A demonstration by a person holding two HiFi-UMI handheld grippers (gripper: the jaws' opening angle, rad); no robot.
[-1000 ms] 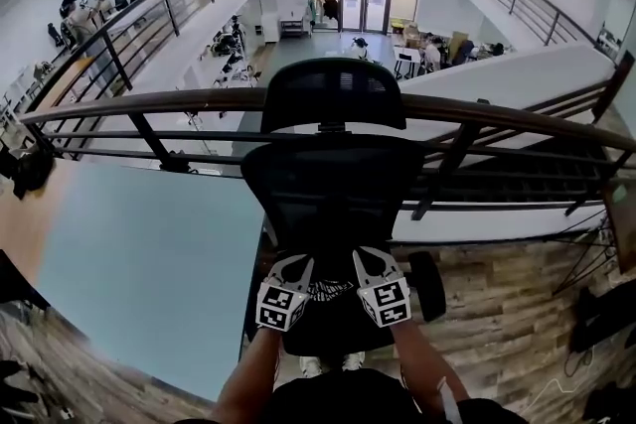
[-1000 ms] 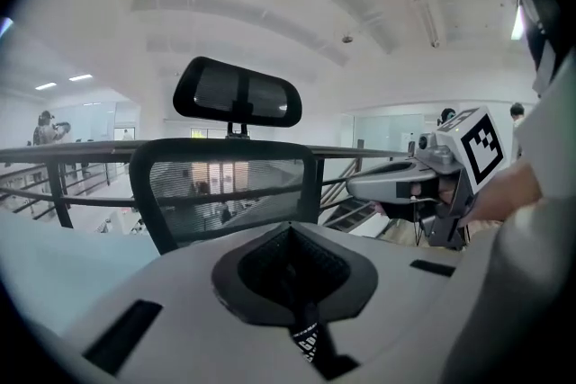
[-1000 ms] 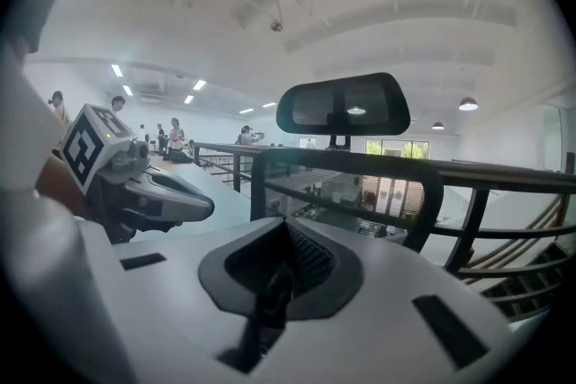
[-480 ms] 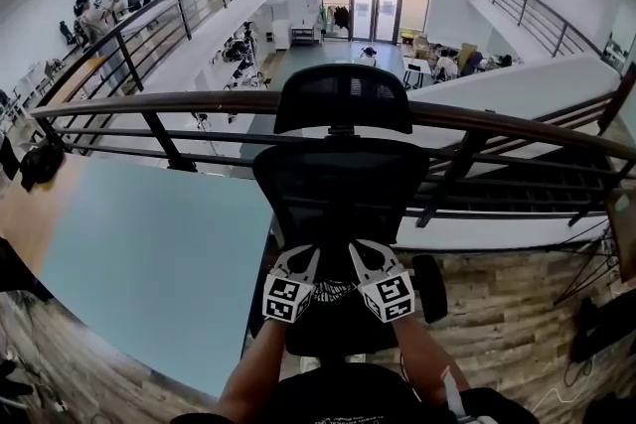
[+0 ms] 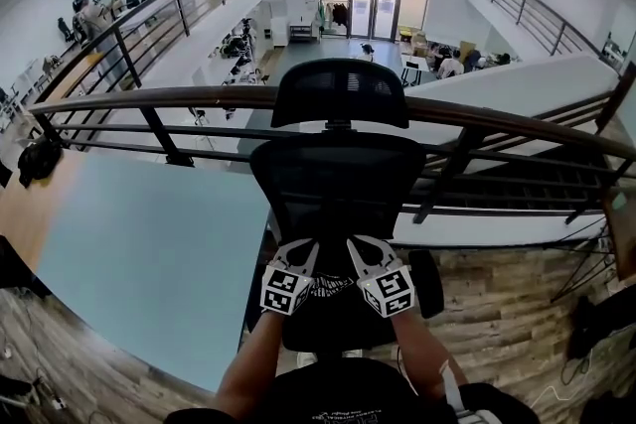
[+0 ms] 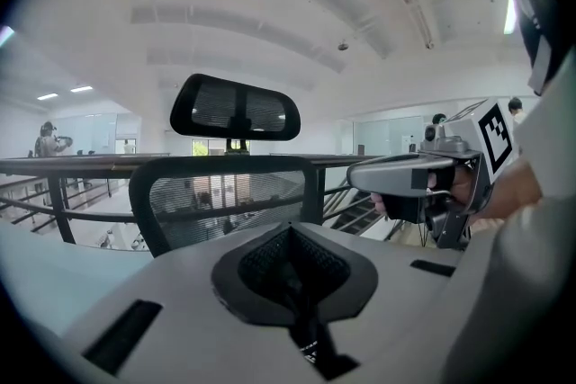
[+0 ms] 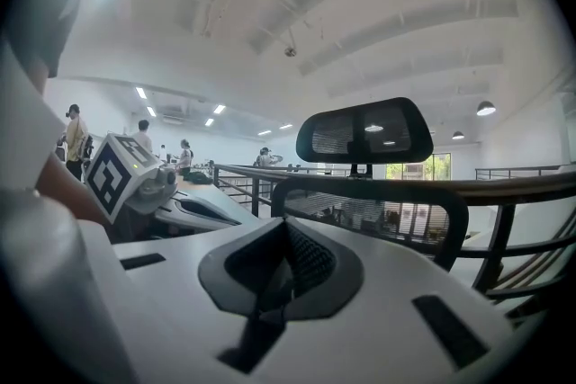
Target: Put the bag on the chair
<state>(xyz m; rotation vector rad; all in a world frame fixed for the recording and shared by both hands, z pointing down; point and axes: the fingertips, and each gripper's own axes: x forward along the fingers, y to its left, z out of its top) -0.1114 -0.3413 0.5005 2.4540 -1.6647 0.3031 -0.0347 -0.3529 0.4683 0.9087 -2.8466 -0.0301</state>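
Note:
A black mesh office chair (image 5: 338, 184) faces me, headrest (image 5: 340, 92) on top and seat (image 5: 333, 333) low in the head view. My left gripper (image 5: 304, 251) and right gripper (image 5: 360, 248) hover side by side over the seat, jaws toward the backrest. Between them hangs a dark bag (image 5: 329, 286) with white print. In the left gripper view the gripper (image 6: 290, 240) is shut, with a dark strip of the bag (image 6: 310, 346) running down from the tips. The right gripper (image 7: 286, 234) is likewise shut on a dark strip (image 7: 252, 333). Most of the bag is hidden.
A dark handrail (image 5: 149, 101) with bars runs across just behind the chair, with a drop to a lower floor beyond it. The chair's right armrest (image 5: 427, 285) juts out beside my right gripper. Wood plank flooring (image 5: 507, 313) lies to the right.
Both grippers stay shut and keep their place over the seat, rising only slightly with the bag. The head camera's view has shifted a little.

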